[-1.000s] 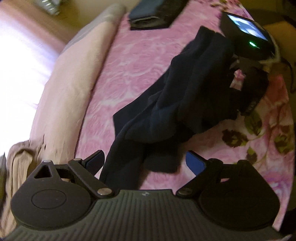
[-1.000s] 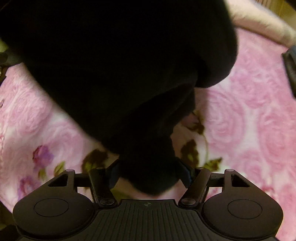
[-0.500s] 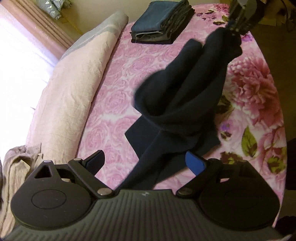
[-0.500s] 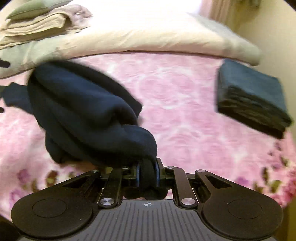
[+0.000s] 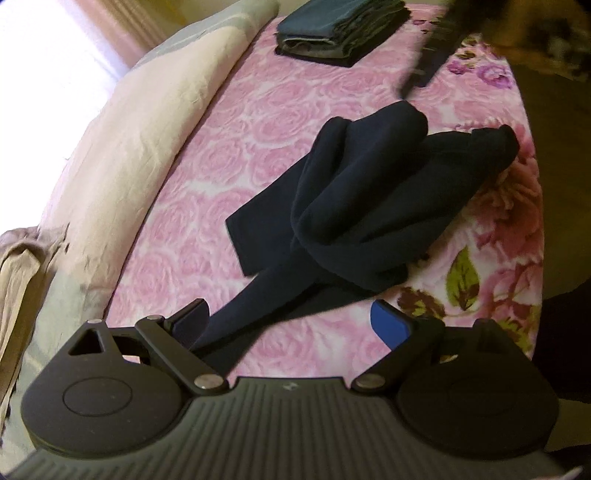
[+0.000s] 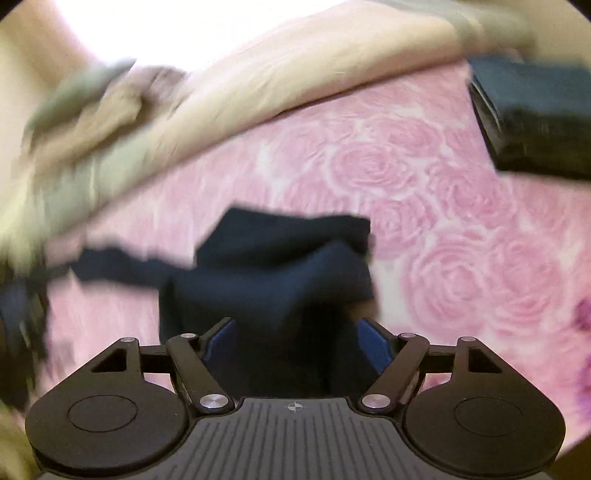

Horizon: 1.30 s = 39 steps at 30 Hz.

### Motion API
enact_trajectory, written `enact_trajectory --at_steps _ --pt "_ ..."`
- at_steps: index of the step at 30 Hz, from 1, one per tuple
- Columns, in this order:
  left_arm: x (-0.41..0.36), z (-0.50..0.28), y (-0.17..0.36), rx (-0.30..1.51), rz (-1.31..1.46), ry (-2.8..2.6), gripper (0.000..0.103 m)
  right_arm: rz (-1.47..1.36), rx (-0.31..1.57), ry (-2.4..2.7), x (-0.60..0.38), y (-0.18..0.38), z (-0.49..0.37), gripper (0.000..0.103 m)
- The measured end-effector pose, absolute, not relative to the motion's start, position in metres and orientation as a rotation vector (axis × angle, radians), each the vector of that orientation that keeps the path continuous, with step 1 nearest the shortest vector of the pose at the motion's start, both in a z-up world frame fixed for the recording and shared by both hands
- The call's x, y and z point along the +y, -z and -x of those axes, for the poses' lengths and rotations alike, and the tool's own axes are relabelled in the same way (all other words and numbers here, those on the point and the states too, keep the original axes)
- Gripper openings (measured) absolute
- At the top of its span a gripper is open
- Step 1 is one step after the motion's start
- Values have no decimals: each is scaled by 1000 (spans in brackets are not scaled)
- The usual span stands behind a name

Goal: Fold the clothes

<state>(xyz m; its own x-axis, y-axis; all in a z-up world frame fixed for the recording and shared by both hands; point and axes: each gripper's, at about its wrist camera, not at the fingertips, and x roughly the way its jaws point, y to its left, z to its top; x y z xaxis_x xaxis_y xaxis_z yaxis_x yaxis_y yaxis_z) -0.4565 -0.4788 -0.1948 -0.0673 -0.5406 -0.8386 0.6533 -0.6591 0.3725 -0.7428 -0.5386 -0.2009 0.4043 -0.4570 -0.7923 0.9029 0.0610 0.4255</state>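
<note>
A dark navy garment [image 5: 369,199] lies crumpled in a heap on the pink rose-patterned bedspread [image 5: 229,158]. One long end of it trails toward my left gripper [image 5: 291,321], which is open, with the cloth passing beside its left finger. In the blurred right wrist view the same garment [image 6: 273,269] lies just ahead of my right gripper [image 6: 295,339], which is open with the cloth between its blue pads, not pinched. The right gripper shows as a dark blur in the left wrist view [image 5: 428,62].
A stack of folded dark clothes [image 5: 340,29] sits at the far end of the bed, also in the right wrist view [image 6: 535,122]. A cream duvet [image 5: 140,122] runs along the left side. Beige folded cloth [image 5: 18,273] lies near left.
My right gripper, shut on the navy garment half a second ago, has opened and let it go. The garment has dropped into a heap on the bed. The left gripper stays open.
</note>
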Motion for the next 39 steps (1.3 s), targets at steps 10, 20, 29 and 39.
enact_trajectory --at_steps 10,20,29,39 --pt "-444 446 197 262 -1366 1664 93 -1188 644 1043 -697 304 745 75" --pt "-411 392 183 243 -1245 1562 93 -903 589 1025 -648 200 677 27" --pt "-311 227 116 234 -1105 1183 93 -532 509 544 -464 72 449 35" --pt "-220 182 124 380 -1110 1100 93 -412 837 309 -341 150 334 93"
